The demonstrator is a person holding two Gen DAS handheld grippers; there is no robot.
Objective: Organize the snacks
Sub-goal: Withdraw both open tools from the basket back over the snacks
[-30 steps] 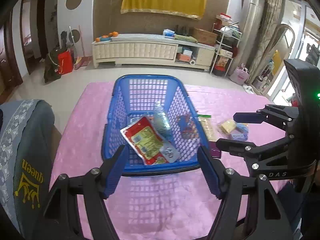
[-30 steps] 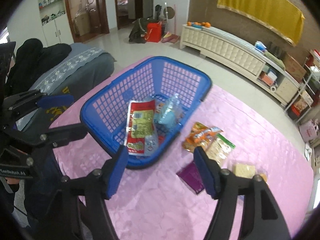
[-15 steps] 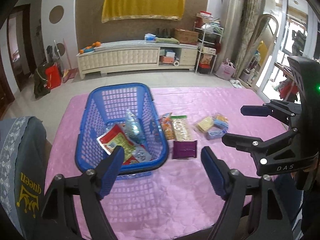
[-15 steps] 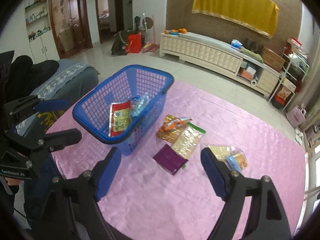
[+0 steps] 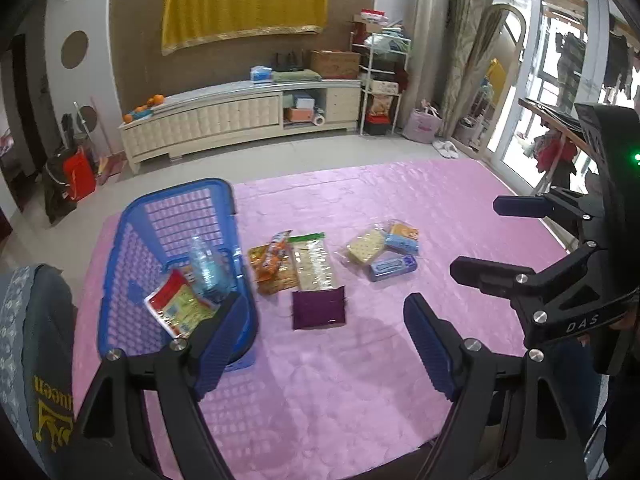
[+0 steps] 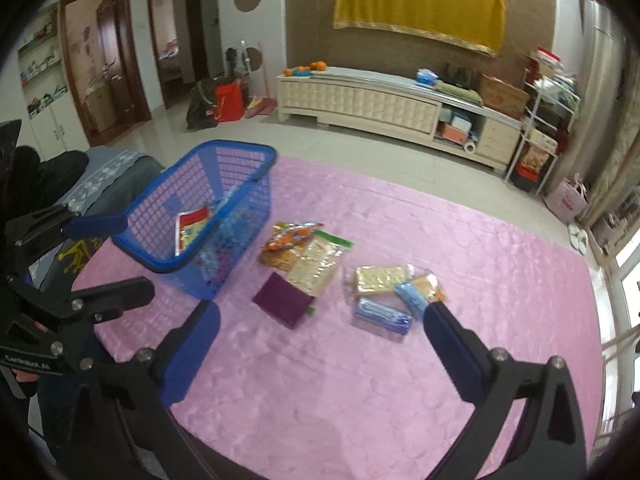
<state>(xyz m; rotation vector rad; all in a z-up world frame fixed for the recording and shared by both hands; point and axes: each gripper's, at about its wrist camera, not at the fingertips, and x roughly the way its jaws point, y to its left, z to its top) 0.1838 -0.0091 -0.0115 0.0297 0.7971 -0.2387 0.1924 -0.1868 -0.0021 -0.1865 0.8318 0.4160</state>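
A pink quilted tabletop (image 5: pixel 360 380) fills both wrist views, with a blue plastic basket (image 5: pixel 120 264) standing at its left side. Inside the basket lie a red-and-yellow snack packet (image 5: pixel 176 306) and a clear plastic bottle (image 5: pixel 204 268), the bottle leaning over the packet's far end.

Both claws hang above the near edge of the tabletop with nothing between their blue pads. The left claw (image 5: pixel 324 344) stands open, its left pad in front of the basket's near right corner. The right claw (image 6: pixel 320 344) has just been opening and is spread wide over bare cloth; it shows too at the right edge of the left wrist view.

The remaining snacks lie loose on the tabletop to the right of the basket. A clear bag of pale crackers (image 5: pixel 312 264) rests against an orange packet (image 5: pixel 272 264), with a flat purple packet (image 5: pixel 319 307) touching their near ends. Further right, apart from these, a small cluster gathers a wrapped cracker pack (image 5: pixel 366 246), a blue packet (image 5: pixel 392 266) and a blue-and-orange packet (image 5: pixel 403 238).
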